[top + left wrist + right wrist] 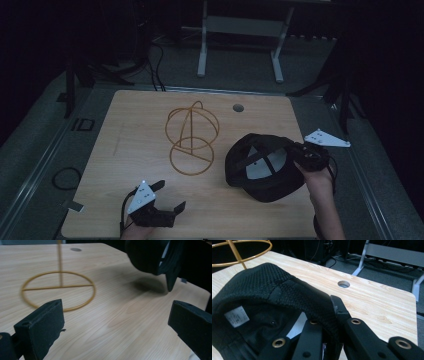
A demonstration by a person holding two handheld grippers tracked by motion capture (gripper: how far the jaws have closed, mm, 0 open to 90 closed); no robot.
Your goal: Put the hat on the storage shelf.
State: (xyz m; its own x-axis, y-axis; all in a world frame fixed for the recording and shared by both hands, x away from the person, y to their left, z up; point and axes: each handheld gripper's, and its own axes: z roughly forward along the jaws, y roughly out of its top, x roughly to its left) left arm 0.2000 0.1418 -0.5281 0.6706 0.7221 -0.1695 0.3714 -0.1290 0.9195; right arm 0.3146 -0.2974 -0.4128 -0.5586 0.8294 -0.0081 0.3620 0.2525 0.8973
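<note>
A black cap [265,167] hangs tilted just above the right side of the wooden table [140,130], its open inside and white label facing up. My right gripper [300,152] is shut on the cap's rim; in the right gripper view the right gripper [329,325] pinches the knit edge of the cap [262,290]. A gold wire stand [192,140], a round base ring with a wire globe on top, stands at the table's middle. Near the front left edge, my left gripper [171,194] is open and holds nothing. The left gripper [116,325] faces the stand's base ring [58,288] and the cap [152,255].
A round cable hole [238,107] sits at the table's far edge, right of the stand. Beyond the table stands a white desk frame [240,40]. A cable loop [67,177] lies on the floor at the left. Dark stands flank the table.
</note>
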